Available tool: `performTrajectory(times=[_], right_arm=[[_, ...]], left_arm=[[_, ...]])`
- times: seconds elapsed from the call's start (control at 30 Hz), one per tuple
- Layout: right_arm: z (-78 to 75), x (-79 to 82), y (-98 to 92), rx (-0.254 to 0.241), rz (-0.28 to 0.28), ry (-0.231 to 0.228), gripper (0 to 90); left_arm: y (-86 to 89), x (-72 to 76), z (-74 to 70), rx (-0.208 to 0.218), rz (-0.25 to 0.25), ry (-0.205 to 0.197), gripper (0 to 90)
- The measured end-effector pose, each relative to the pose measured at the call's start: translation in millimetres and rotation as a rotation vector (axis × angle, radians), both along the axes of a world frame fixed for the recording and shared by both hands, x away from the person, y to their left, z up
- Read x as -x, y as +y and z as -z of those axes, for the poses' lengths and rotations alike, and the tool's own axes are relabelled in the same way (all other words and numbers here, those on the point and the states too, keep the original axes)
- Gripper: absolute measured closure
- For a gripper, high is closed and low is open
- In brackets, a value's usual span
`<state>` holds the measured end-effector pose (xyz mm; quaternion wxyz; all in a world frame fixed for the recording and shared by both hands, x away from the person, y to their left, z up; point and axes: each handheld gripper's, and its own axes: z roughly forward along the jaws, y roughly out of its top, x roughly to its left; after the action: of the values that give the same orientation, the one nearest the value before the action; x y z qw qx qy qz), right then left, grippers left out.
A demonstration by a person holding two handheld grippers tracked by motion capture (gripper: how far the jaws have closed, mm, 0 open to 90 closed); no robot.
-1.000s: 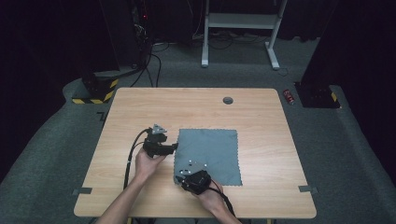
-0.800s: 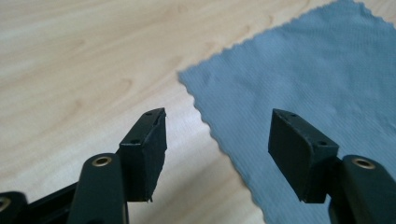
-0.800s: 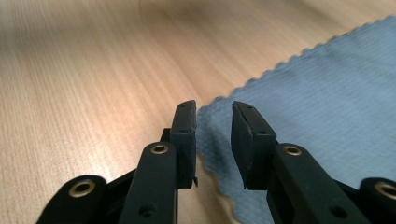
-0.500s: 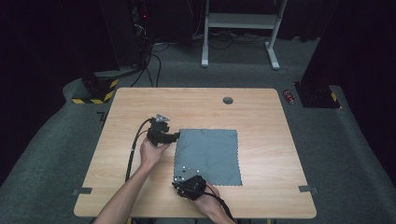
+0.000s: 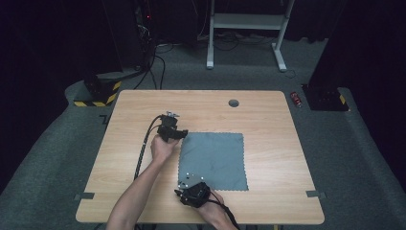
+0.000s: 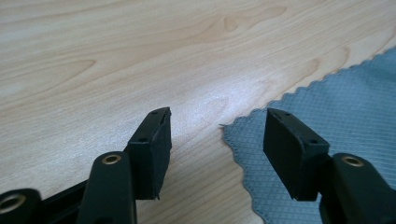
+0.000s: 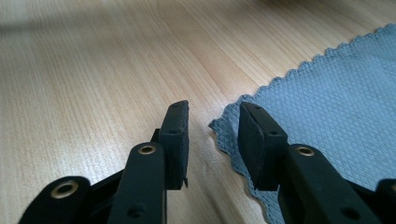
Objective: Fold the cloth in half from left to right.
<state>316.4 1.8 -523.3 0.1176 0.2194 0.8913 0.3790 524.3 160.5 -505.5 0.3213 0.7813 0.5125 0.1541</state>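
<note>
- A grey cloth (image 5: 213,160) lies flat on the wooden surface (image 5: 268,115), a little toward 5 o'clock of the surface's middle, with its scalloped edges running square to the surface's sides.
- The left hand-held gripper (image 5: 178,135) sits at the cloth's 10 o'clock corner in the high view, held by the person's left hand (image 5: 163,147), whose forearm comes in from 6 o'clock; its black cable (image 5: 143,148) trails back toward 7 o'clock.
- In the left gripper view the left hand-held gripper (image 6: 217,128) has its jaws well apart and they have just been closing; the cloth (image 6: 336,116) corner lies on the surface (image 6: 140,56) between them, nearer the jaw at 3 o'clock, and neither pad presses on it.
- The right hand-held gripper (image 5: 182,194) is at the cloth's 7 o'clock corner in the high view, close to the surface's near edge, held by the right hand (image 5: 213,211).
- In the right gripper view the right hand-held gripper (image 7: 214,123) has its jaws standing a moderate gap apart and they have just been opening; the cloth (image 7: 327,102) corner points into that gap, and the pads hold nothing.
- A round dark grommet (image 5: 233,102) is set into the surface toward 12 o'clock, well apart from the cloth.
</note>
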Motion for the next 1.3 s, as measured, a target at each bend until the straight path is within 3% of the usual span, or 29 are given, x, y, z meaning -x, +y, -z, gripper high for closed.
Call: performTrajectory(times=[0.17,0.2,0.37,0.4,0.73,1.0,1.3], right_arm=[[0.6,-0.2,1.7,-0.008,-0.011,0.001,63.1],[0.9,-1.1,1.6,-0.011,-0.013,-0.001,63.3],[0.7,-1.2,1.7,-0.008,-0.008,0.001,64.7],[0.5,-1.5,1.6,-0.006,-0.007,0.001,66.9],[0.2,-0.9,1.3,0.007,0.009,-0.021,81.4],[-0.9,0.4,3.0,0.04,0.019,-0.048,89.3],[-4.7,-0.3,-2.3,0.013,0.026,-0.042,89.9]], left_arm=[[-2.3,-2.3,4.9,-0.01,-0.002,0.007,43.3],[-4.0,-2.4,5.3,-0.03,0.004,0.001,43.7],[-6.7,-3.5,5.9,-0.045,-0.002,-0.011,45.1],[-10.0,-2.6,6.3,-0.078,0.011,-0.027,47.3],[-15.9,-0.7,3.9,-0.086,0.069,-0.026,68.9],[-19.0,-0.6,3.5,-0.061,0.105,-0.009,88.6],[-12.1,-4.0,2.4,0.011,0.083,0.028,89.7]])
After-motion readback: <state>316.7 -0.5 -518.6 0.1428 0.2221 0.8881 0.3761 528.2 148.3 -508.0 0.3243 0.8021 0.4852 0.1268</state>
